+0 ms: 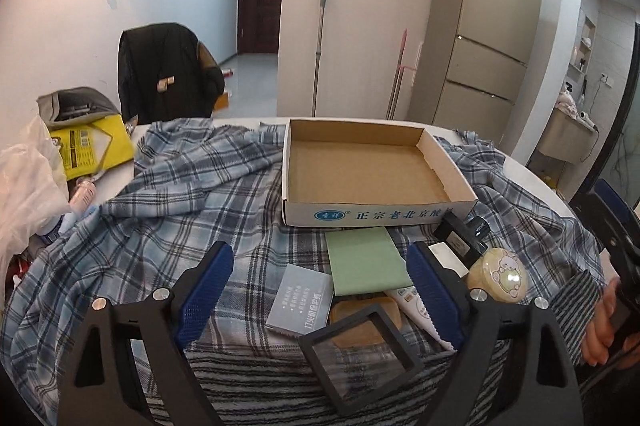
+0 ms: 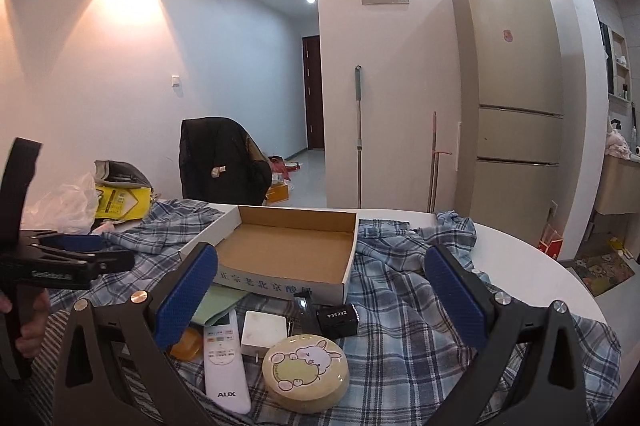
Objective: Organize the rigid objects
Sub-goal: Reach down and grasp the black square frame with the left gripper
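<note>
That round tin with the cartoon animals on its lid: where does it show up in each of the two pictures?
Left wrist view: the round tin sits at lower right, just beyond the right finger of the hand-held gripper.
Right wrist view: it lies at bottom center, beside the white remote control.
Shared landmark: the open cardboard box lies behind it in both.

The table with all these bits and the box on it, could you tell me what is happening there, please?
A person holds two grippers, left and right, both open and holding nothing. The cardboard box is empty. The remote, round tin, green pad and black frame lie on the plaid cloth before it.
</note>
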Demonstrator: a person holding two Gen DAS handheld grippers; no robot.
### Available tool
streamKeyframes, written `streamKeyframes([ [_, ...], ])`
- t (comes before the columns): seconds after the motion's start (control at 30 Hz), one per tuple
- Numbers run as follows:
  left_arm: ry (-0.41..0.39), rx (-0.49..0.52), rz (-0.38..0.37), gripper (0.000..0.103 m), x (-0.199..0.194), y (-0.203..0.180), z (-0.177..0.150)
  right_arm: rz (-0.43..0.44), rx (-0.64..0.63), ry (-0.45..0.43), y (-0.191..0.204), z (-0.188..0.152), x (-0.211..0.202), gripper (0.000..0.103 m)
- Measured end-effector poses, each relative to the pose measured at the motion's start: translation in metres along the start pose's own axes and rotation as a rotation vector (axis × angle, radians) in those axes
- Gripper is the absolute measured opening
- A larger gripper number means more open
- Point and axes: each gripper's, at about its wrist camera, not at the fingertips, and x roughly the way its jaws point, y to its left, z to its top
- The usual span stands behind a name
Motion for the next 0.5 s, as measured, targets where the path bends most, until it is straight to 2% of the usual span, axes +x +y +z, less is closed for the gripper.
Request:
streamKeyframes([
  [0.13, 0.091, 0.025, -0.016, 0.090, 0.021, -0.010, 0.001, -0.007, -0.004, 0.032, -0.003, -0.003, 0.008, 0.103],
  [0.2, 0.170, 0.002, -0.042, 0.090, 0.034, -0.012, -0.005, -0.025, -0.003, 0.055, -0.007, -0.005, 0.014, 0.103],
  [0.3, 0.356, -0.053, -0.079, 0.090, 0.045, -0.012, -0.029, -0.035, 0.021, 0.096, -0.015, -0.009, 0.024, 0.103],
  [0.33, 0.389, -0.063, -0.083, 0.090, 0.045, -0.013, -0.035, -0.034, 0.028, 0.109, -0.016, -0.011, 0.027, 0.103],
  [0.37, 0.403, -0.083, -0.065, 0.090, 0.043, -0.013, -0.040, -0.033, 0.035, 0.128, -0.017, -0.012, 0.030, 0.103],
  [0.43, 0.383, -0.109, -0.045, 0.090, 0.040, -0.015, -0.042, -0.031, 0.044, 0.155, -0.020, -0.015, 0.037, 0.103],
  [0.5, 0.384, -0.107, -0.047, 0.090, 0.043, -0.023, -0.041, -0.034, 0.057, 0.175, -0.022, -0.018, 0.041, 0.103],
])
